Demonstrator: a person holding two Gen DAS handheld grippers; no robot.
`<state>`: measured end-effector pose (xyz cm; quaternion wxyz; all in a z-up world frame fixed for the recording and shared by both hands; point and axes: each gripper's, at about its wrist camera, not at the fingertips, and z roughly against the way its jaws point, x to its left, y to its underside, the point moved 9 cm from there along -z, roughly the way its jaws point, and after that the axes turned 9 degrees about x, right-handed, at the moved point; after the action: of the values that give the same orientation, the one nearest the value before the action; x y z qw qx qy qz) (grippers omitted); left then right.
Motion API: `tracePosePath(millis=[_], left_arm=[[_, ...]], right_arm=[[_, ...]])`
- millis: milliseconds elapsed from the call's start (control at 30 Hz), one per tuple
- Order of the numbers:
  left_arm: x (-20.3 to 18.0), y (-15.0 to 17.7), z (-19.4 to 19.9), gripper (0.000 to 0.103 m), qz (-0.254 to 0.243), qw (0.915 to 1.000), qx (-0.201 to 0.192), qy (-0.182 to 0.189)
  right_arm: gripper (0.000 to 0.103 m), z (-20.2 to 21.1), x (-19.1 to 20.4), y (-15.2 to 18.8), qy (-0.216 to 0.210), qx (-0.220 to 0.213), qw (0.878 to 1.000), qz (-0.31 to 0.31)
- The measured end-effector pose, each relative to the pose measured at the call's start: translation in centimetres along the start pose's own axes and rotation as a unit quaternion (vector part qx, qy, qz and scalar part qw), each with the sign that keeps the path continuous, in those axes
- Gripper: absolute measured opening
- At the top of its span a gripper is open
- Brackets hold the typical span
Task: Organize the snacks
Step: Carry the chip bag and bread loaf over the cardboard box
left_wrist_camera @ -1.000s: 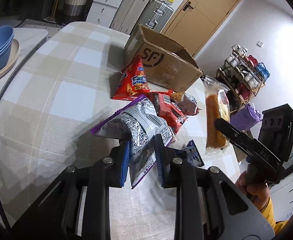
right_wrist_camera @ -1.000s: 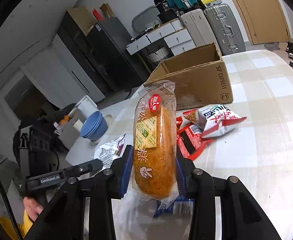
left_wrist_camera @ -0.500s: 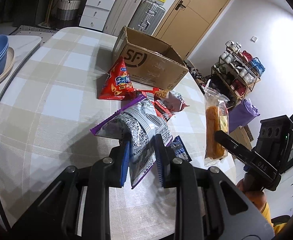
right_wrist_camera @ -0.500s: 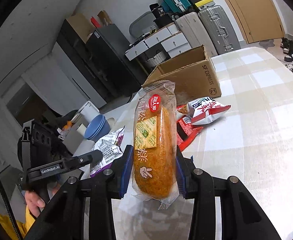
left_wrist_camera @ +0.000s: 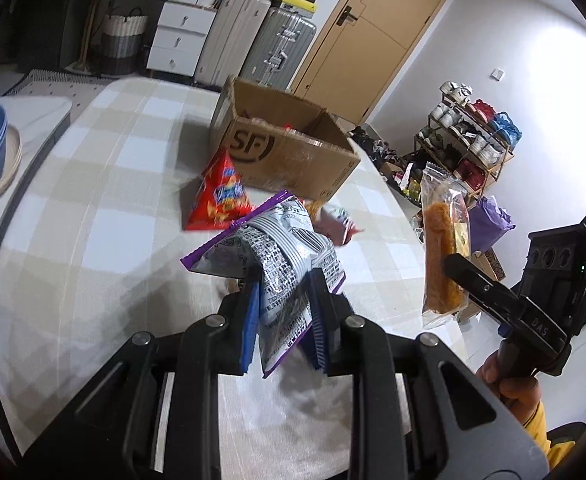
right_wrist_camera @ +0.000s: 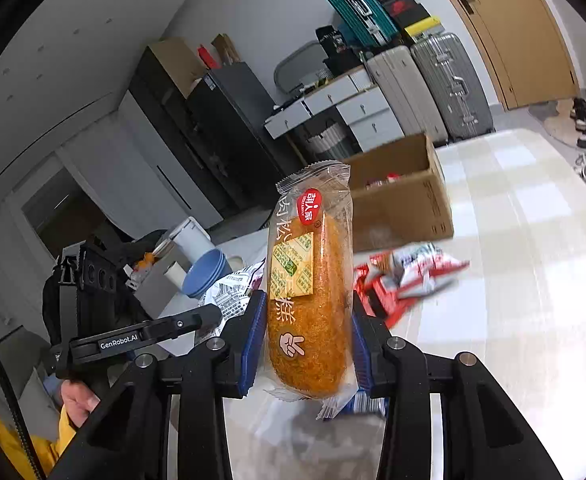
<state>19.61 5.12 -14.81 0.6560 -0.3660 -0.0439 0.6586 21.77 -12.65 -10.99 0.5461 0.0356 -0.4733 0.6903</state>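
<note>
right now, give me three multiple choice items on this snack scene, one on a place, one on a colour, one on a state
1. Where does the cardboard box stand?
A. on the checked table
B. on the floor by the door
C. on the shoe rack

2. What colour edges the grey-and-white snack bag in the left tool?
A. green
B. purple
C. yellow

3. What is the state of the right tool?
A. open and empty
B. shut with nothing in it
C. shut on the wrapped orange cake

Answers:
1 A, the box sits on the far part of the tablecloth behind the loose snacks.
2 B, a purple strip runs along the bag's edges.
3 C, both blue pads press the cake's sides and it hangs clear of the table.
</note>
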Motion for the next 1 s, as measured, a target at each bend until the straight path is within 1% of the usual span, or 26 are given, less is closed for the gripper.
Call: tracePosePath(millis=[100,200,300,567,633,700,800,1000], left_arm=[[-0.6,-1.6,0.4,0.02,-0.01,0.9999,-0.008,0.0],[-1.1,-3.2,0.8,0.02,-0.021,0.9997,-0.015,0.0],[-1.4,-4.8,1.2,0.02,-0.034,0.9991,-0.023,-0.007],[-2.7,-9.4,1.7,0.02,-0.06,0.9973,-0.037,-0.02],[-3.1,-10.8,1.7,0.02,-0.073,0.9959,-0.043,-0.032],[-3.4,-12.2,1.3,0.02,-0.082,0.9944,-0.047,-0.047],[-3.5,-14.4,0.6,0.02,-0.078,0.9952,-0.043,-0.04],[-3.6,-18.7,-1.3,0.02,-0.082,0.9946,-0.034,-0.052]], right_arm=[[0.039,0.3,0.5,-1.5,0.0,-0.006,1.0,0.011],[0.039,0.3,0.8,-3.1,-0.009,-0.008,1.0,0.014],[0.039,0.2,1.2,-4.6,-0.009,-0.008,1.0,0.024],[0.039,-1.7,1.6,-9.0,-0.012,0.004,0.999,0.038],[0.039,-2.2,1.4,-10.6,-0.014,0.004,0.999,0.036],[0.039,-2.6,1.2,-11.9,-0.012,0.005,0.999,0.033],[0.039,-3.3,0.8,-14.0,-0.006,0.006,0.999,0.036],[0.039,-5.0,-0.5,-17.7,0.017,0.014,0.999,0.04]])
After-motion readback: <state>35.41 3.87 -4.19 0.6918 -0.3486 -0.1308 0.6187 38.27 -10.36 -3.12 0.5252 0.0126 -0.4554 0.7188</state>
